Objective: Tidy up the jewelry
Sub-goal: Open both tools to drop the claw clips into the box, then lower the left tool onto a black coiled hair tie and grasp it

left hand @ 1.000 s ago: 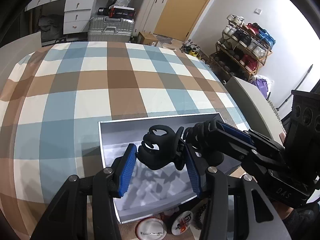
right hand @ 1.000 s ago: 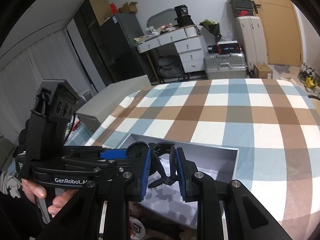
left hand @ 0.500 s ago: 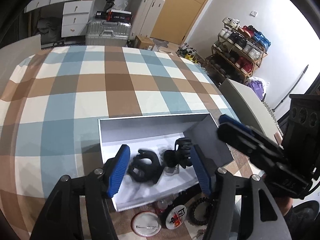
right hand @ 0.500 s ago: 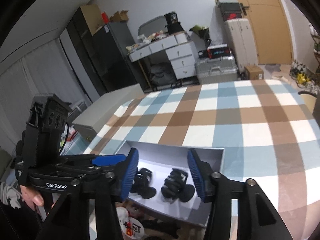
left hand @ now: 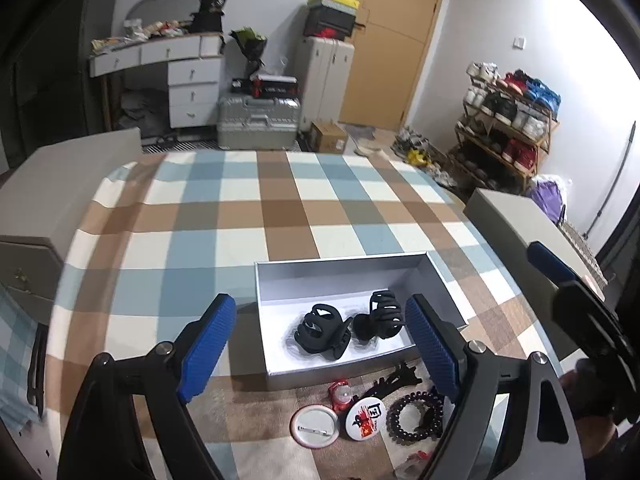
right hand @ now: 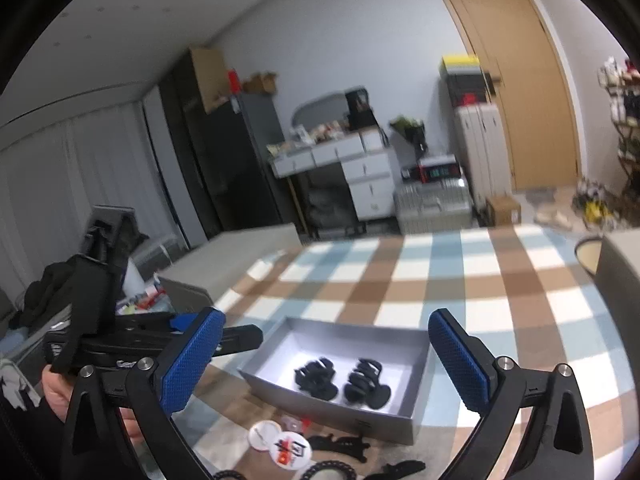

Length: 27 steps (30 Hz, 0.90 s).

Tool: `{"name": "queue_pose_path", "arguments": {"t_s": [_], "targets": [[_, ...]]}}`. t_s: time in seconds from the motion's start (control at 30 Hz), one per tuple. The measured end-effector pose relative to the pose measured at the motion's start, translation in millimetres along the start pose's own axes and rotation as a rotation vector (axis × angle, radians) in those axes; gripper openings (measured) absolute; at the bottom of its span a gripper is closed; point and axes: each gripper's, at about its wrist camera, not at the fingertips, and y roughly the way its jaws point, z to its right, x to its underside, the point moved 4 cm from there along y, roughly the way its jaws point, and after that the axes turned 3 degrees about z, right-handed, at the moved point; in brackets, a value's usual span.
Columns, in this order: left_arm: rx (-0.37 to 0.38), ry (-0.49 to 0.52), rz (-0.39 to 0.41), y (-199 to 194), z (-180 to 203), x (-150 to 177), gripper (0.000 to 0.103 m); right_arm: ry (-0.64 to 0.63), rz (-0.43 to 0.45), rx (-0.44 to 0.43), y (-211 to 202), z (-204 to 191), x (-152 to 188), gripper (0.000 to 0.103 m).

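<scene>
Both grippers hang spread and empty above the near edge of the table: the left gripper (left hand: 320, 344) and the right gripper (right hand: 326, 356) have just been opening their jaws, and nothing sits between the blue pads. Just below them, loose pieces wait in a cluster on the cloth: two round badges (left hand: 344, 420), a dark bead bracelet (left hand: 416, 412) and a flat black clip (left hand: 396, 376), probably next to be sorted. Beyond these lies the grey box (left hand: 288, 276), open-topped so things can be dropped in from above. Inside, two black claw hair clips (left hand: 344, 326) lie side by side towards its near wall, close together, though whether they touch is hard to tell. The checked tablecloth (left hand: 240, 216) in blue, brown and cream runs bare to the far edge. Further off stand a silver suitcase (left hand: 258, 122), a white desk with drawers, a wooden door and, to the right, a shoe rack (left hand: 508, 120).
</scene>
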Motion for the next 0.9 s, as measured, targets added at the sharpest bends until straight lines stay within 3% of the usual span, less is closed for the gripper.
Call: {"name": "queue_pose_path", "arguments": {"t_s": [0.17,0.3,0.53,0.77,0.9], "targets": [[-0.050,0.000,0.064,-19.7,1.3,1.9,0.089,-0.035,0.025,0.000,-17.0,-15.5,-0.1,0.103],[-0.073,0.006,0.112,-34.4,4.5,7.4,0.101,-0.045,0.025,0.007,-26.7,-23.1,7.2,0.103],[-0.107,0.051,0.164,-55.8,10.6,23.6,0.102,-0.049,0.002,0.077,-44.9,-28.7,24.6,0.103],[-0.094,0.044,0.123,-58.2,5.9,55.1,0.102,-0.086,0.020,0.165,-70.4,-35.1,40.0,0.103],[-0.096,0.060,0.043,-50.8,8.3,76.4,0.102,-0.088,-0.006,0.168,-76.0,-37.2,52.3,0.103]]}}
